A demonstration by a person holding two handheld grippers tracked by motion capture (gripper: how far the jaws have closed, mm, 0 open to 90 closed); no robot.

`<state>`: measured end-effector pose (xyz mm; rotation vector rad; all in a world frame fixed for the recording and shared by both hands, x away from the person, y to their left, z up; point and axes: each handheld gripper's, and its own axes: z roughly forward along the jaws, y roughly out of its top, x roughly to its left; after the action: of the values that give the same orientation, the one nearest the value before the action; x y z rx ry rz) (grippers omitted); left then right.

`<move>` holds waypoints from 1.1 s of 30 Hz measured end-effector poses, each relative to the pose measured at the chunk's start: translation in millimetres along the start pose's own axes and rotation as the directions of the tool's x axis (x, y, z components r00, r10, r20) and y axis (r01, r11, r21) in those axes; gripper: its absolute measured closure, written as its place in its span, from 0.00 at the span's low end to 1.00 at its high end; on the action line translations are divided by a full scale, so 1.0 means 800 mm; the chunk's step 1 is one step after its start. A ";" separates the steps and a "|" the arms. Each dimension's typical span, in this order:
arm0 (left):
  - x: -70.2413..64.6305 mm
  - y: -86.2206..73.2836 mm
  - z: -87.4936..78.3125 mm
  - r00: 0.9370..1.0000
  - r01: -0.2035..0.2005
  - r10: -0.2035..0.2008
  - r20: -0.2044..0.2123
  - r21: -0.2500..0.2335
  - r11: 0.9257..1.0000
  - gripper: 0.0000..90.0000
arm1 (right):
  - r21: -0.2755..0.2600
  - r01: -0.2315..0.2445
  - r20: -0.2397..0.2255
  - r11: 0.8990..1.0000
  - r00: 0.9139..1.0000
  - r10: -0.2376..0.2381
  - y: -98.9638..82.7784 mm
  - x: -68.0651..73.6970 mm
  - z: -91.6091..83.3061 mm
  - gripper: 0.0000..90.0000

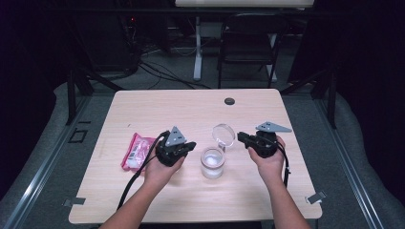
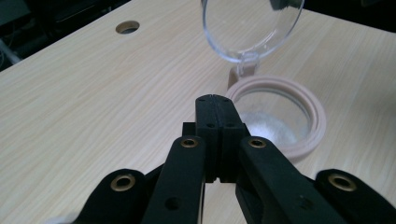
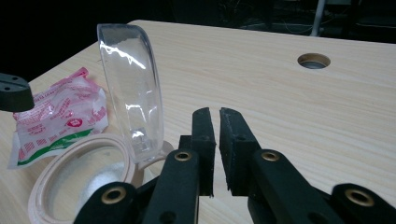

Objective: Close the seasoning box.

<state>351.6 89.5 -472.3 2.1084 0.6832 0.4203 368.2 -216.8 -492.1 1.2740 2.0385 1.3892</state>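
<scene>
A clear glass jar [image 1: 212,162] with a pale pink rim [image 2: 317,121] stands at the middle of the table, white powder at its bottom. Its hinged clear lid [image 1: 223,134] stands up at the far side, also in both gripper views [image 2: 252,28] [image 3: 133,88]. My left gripper [image 1: 191,145] hovers just left of the jar, its jaws pressed together and empty [image 2: 212,100]. My right gripper [image 1: 240,137] sits right of the lid and points at it. Its jaws [image 3: 217,114] stand nearly together with a narrow gap and nothing between them.
A pink and white plastic packet [image 1: 137,150] lies on the table left of my left hand, seen too in the right gripper view [image 3: 56,116]. A round cable hole [image 1: 229,101] sits near the table's far edge. A chair [image 1: 250,43] stands beyond the table.
</scene>
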 end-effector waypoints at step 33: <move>-0.019 0.043 0.030 0.999 -0.019 0.019 0.049 0.006 1.000 1.00 | -0.019 0.034 -0.070 0.999 0.997 -0.035 0.006 0.018 -0.002 0.91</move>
<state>363.0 48.9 -458.8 2.1259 0.6370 0.3758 361.7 -205.3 -484.7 1.1922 2.0795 1.4529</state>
